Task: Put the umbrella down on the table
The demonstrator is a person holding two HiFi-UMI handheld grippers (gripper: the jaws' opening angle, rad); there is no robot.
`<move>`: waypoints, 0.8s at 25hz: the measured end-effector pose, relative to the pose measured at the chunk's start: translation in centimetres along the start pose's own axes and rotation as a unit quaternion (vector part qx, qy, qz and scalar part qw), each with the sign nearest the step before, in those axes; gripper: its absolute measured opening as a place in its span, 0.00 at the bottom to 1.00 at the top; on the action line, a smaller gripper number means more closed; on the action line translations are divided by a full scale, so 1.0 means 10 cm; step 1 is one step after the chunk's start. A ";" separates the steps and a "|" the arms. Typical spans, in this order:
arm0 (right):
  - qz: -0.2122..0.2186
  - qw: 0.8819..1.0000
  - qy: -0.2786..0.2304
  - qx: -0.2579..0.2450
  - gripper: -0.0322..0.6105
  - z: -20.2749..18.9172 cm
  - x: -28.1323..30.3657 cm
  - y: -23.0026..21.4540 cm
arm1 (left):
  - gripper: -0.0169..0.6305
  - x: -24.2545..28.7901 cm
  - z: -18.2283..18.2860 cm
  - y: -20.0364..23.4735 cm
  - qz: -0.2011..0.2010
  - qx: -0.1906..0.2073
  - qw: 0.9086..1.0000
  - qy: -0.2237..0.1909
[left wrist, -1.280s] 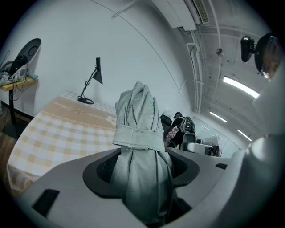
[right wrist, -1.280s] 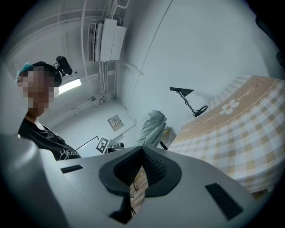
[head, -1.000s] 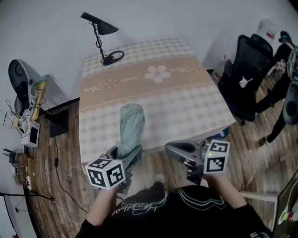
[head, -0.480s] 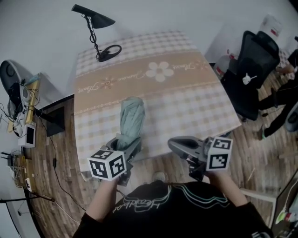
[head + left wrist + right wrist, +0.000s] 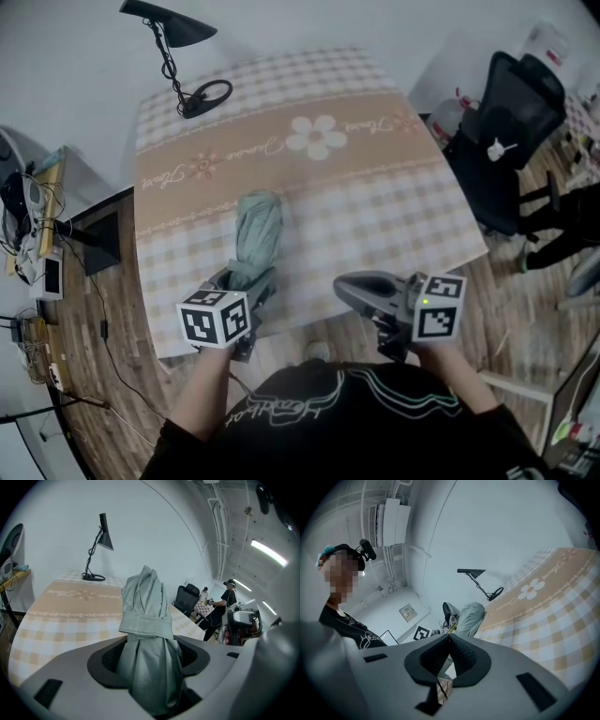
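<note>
Left gripper: jaws closed on the umbrella. The folded grey-green fabric fills the gap between the two dark pads from side to side, and both pads bear on it. The bundle enters the jaws at its lower end and rises forward out of them. Its closure strap wraps the fabric just past the pad tips.

In the head view, the left gripper sits at the near left edge of the table, with the umbrella projecting away from the person over the checked cloth. Its far tip stops short of the tan band with the flower print. Whether the umbrella touches the cloth cannot be determined from any view.

Right gripper: jaws brought together, ribbed pads meeting along one line, nothing between them. In the head view the right gripper is at the near edge of the table, to the right of the umbrella and apart from it. From the right gripper view, the umbrella appears beyond the closed jaws, to the side of the table.

Surroundings: a black desk lamp stands on the far left corner of the table. A black office chair stands off the table's right side.
</note>
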State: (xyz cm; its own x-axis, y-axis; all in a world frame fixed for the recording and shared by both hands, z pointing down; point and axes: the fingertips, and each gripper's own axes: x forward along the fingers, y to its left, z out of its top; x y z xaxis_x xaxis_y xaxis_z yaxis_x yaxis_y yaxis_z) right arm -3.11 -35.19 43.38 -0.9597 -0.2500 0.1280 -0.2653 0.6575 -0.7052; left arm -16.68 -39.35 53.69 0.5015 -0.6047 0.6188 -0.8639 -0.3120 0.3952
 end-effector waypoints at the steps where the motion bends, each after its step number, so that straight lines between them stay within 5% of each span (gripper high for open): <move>1: -0.001 1.000 0.001 0.002 0.07 0.00 0.01 -0.03 | 0.43 0.05 -0.01 0.03 0.001 0.000 1.000 0.002; 20: -0.023 0.999 0.008 0.046 0.07 -0.18 0.03 -0.46 | 0.43 0.77 -0.43 0.46 0.019 0.013 0.997 0.073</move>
State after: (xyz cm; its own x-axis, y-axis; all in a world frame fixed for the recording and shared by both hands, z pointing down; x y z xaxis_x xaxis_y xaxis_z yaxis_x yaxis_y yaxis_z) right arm -2.36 -37.02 47.92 -0.9481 -0.2673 0.1719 -0.3004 0.5772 -0.7593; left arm -16.64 -42.29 63.18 0.4687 -0.5029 0.7262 -0.8821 -0.3108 0.3541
